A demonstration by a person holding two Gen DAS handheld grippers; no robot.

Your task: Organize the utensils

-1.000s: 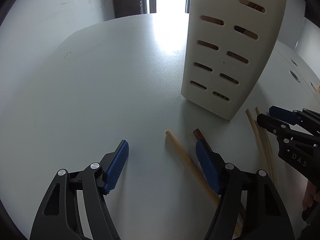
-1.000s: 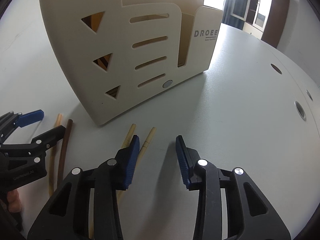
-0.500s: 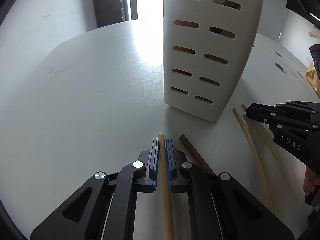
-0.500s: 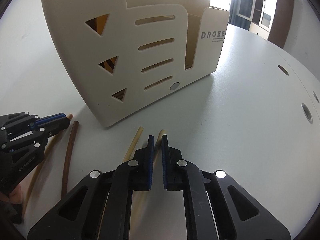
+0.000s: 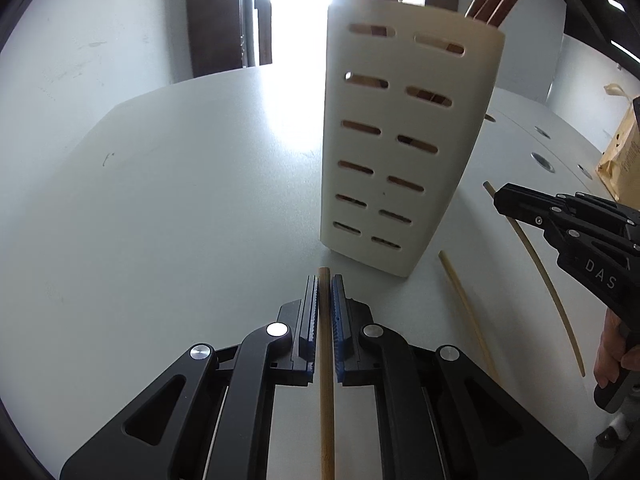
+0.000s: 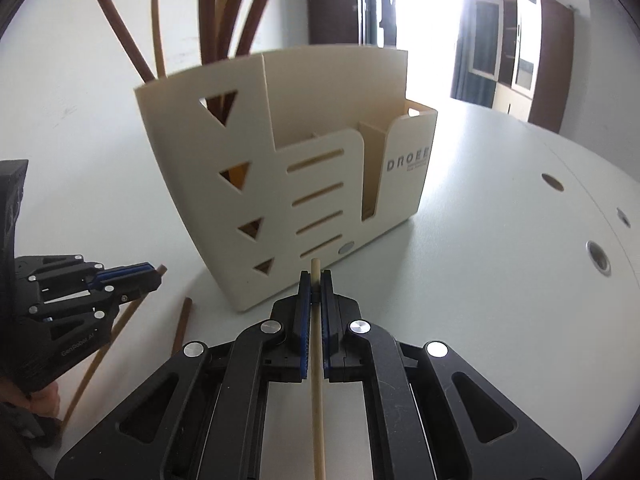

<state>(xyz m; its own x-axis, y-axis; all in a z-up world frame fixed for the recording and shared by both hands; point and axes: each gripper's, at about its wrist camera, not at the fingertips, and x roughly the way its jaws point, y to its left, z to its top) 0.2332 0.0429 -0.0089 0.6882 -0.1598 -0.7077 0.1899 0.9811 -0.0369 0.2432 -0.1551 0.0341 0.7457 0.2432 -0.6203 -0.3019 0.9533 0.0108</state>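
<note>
A cream slotted utensil holder (image 5: pixel 404 148) (image 6: pixel 304 168) stands on the white table, with several brown and tan chopsticks (image 6: pixel 224 12) upright in its tall compartment. My left gripper (image 5: pixel 325 284) is shut on a tan chopstick (image 5: pixel 326 380), lifted just in front of the holder. My right gripper (image 6: pixel 316 280) is shut on a pale chopstick (image 6: pixel 317 392), also raised near the holder. Each gripper shows in the other's view, the right one (image 5: pixel 560 220) and the left one (image 6: pixel 92 284).
Loose chopsticks lie on the table: two pale ones (image 5: pixel 464 308) (image 5: pixel 540 276) right of the holder in the left view, a brown one (image 6: pixel 182 326) and a tan one (image 6: pixel 100 360) in the right view. A brown paper bag (image 5: pixel 624 156) stands far right. The table (image 6: pixel 520 264) has round holes.
Both grippers shut on a chopstick each, then lifted them off the table and drew back, so the holder's top and its chopsticks now show.
</note>
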